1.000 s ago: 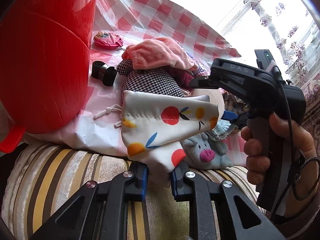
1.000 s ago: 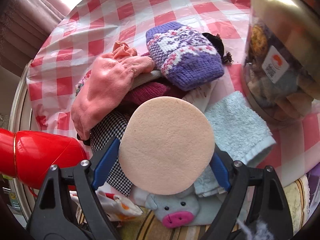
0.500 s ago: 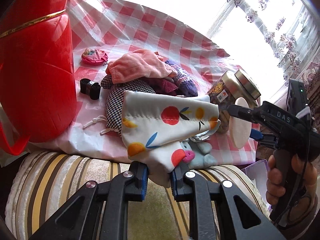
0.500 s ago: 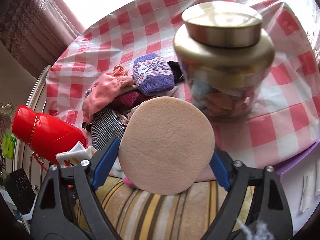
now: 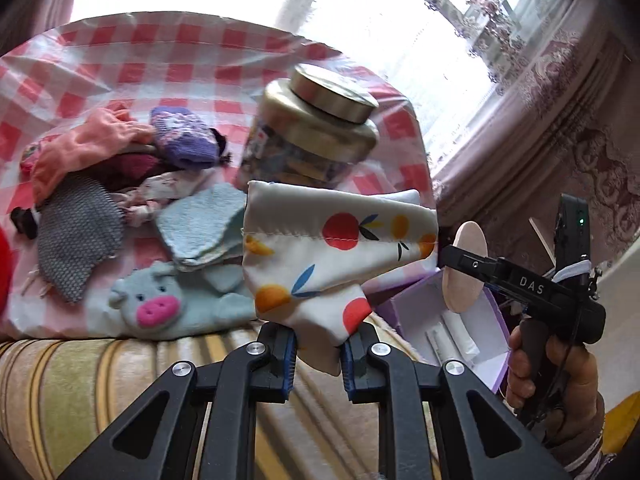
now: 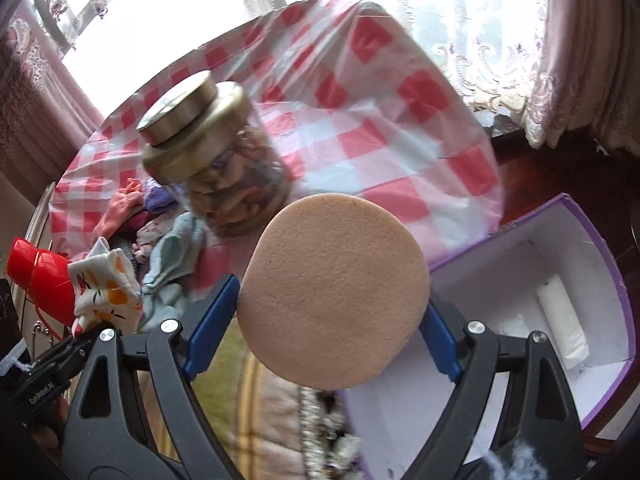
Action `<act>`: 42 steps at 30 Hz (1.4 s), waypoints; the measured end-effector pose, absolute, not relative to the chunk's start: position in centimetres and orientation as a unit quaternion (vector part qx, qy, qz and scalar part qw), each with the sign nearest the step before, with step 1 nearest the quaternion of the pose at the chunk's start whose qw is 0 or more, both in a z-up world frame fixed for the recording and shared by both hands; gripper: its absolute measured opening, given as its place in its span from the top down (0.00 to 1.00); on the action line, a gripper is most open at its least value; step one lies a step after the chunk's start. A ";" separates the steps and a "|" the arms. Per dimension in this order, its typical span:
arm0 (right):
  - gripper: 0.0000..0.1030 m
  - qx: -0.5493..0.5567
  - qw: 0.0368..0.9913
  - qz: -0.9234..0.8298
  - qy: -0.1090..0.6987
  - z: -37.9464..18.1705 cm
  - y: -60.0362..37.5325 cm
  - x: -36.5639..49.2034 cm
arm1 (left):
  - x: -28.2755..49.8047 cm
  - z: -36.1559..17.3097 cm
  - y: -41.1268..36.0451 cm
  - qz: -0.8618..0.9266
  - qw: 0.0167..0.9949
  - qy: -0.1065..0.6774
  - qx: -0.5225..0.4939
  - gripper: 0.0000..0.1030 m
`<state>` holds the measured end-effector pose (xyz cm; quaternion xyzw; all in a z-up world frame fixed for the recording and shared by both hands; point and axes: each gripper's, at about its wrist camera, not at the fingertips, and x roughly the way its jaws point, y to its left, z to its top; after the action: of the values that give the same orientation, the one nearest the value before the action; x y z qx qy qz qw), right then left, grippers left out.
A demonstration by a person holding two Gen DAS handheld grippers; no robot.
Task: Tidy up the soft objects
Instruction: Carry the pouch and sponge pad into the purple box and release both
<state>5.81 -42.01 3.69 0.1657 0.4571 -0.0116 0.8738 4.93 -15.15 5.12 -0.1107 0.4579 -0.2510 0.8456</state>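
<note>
Mid-transfer, both loaded. Left hand-held gripper point(image 5: 318, 354) clamped on fruit-print pouch point(image 5: 332, 248), held aloft just off the bench point(image 5: 192, 52) edge. Right hand-held gripper point(image 6: 320, 328) pinching round sponge pad point(image 6: 334, 292) by its rim, poised over the near edge of open purple box point(image 6: 580, 384); white rolls point(image 6: 562, 320) lying inside. Rest of soft pile, incl. pig toy point(image 5: 160, 308) and blue cloth point(image 5: 200, 224), on bench beside jar point(image 5: 316, 132). Next, likely: lower pad into box's bare floor, release, then bring pouch over.
</note>
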 end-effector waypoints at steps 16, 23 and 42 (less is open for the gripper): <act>0.15 0.162 0.858 -0.158 0.461 1.1 -58.2 -0.9 | 7.3 2.1 -33.5 -0.377 0.734 0.556 -0.095 0.82; 0.15 0.148 0.861 -0.173 0.455 1.4 -60.1 -1.5 | 7.9 0.1 -38.8 -0.391 0.692 0.595 -0.123 0.82; 0.15 0.129 0.864 -0.145 0.464 0.7 -58.9 1.2 | 8.4 -0.5 -35.9 -0.359 0.713 0.587 -0.131 0.41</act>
<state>1.23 -58.91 0.74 0.1290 0.4641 -0.1451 0.8643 8.41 -35.87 -0.48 -0.1315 0.5874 -0.3587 0.7134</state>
